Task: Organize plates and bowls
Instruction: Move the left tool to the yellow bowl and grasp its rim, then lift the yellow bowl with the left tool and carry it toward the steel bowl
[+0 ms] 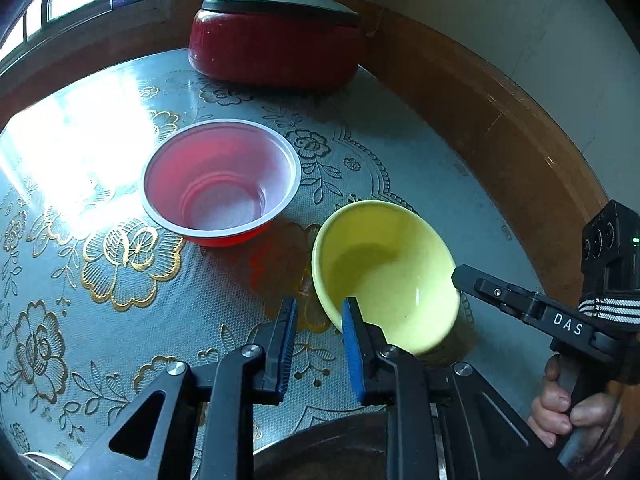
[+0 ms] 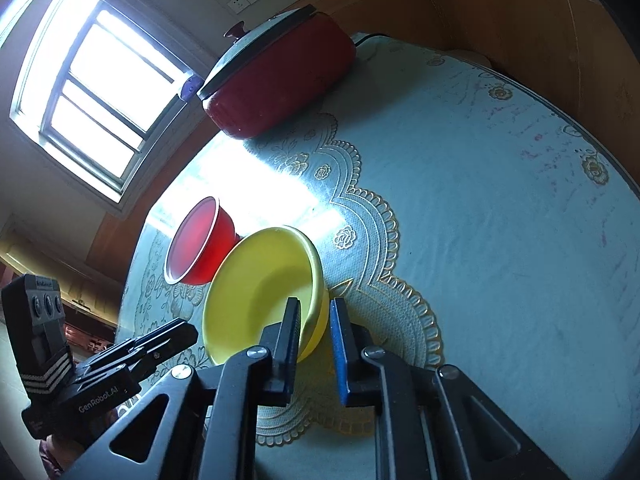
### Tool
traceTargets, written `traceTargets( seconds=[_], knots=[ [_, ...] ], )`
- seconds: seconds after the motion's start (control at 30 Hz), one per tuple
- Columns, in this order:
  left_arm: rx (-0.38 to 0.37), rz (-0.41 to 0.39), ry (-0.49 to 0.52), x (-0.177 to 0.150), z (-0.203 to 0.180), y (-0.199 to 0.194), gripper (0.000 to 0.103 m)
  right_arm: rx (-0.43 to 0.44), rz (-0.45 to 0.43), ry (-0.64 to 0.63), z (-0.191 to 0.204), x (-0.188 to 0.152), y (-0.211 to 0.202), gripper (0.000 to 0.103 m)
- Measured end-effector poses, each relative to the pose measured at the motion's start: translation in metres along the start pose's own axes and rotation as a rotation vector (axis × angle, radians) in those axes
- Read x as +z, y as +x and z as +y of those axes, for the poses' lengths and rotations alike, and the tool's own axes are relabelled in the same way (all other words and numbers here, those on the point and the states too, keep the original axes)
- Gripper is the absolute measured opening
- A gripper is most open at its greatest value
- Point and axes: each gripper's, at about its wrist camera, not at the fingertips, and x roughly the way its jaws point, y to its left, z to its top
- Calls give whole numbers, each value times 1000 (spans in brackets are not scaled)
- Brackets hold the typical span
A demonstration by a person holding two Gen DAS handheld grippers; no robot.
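Setting: a round table (image 1: 400, 152) under a pale blue-grey cloth patterned with gold and dark flowers, with a wood-panelled wall behind it and a bright window (image 2: 92, 92) casting glare across the cloth.

Yellow bowl (image 1: 388, 276): near the table's front edge, tilted, with one side of its rim raised off the cloth and its hollow facing the cameras.

Red bowl (image 1: 220, 184): upright on the cloth, just beside the yellow bowl and farther from the cameras; red outside, pale inside, with a white rim. Whether the two bowls touch is unclear.

Red pot (image 1: 276, 44): at the far side of the table, covered by a grey lid with a dark knob, well apart from the bowls.

Right tongs (image 2: 314, 320): narrow, with the yellow bowl's near rim between the two blue-padded fingers; one finger is inside the bowl, the other outside. The pads appear to press the wall.

Left tongs (image 1: 320, 320): narrow, close beside the yellow bowl's rim, with only tablecloth showing between the fingers; nothing held.

Hand (image 1: 568, 408): bare fingers wrapped round the handle of the right tongs, at the lower right of the left view.
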Motion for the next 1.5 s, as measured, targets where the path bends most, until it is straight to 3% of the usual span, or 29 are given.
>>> traceTargets(
  seconds=[0.2, 0.27, 0.43, 0.77, 1.13, 1.5],
  knots=[
    [-24, 30, 1, 7, -5, 14, 22, 4, 24, -8, 3, 2, 11, 14],
    [-9, 39, 21, 7, -10, 20, 16, -3, 36, -17, 4, 0, 16, 14],
    [30, 24, 47, 8, -18, 24, 17, -42, 27, -67, 9, -1, 20, 14],
    [99, -11, 107, -2, -37, 21, 20, -24, 34, -39, 5, -1, 20, 14],
    [116, -3, 100, -4, -32, 23, 23, -8, 30, -35, 5, -3, 21, 14],
    [111, -8, 77, -4, -31, 24, 20, 3, 31, -19, 2, -2, 23, 14]
  ],
)
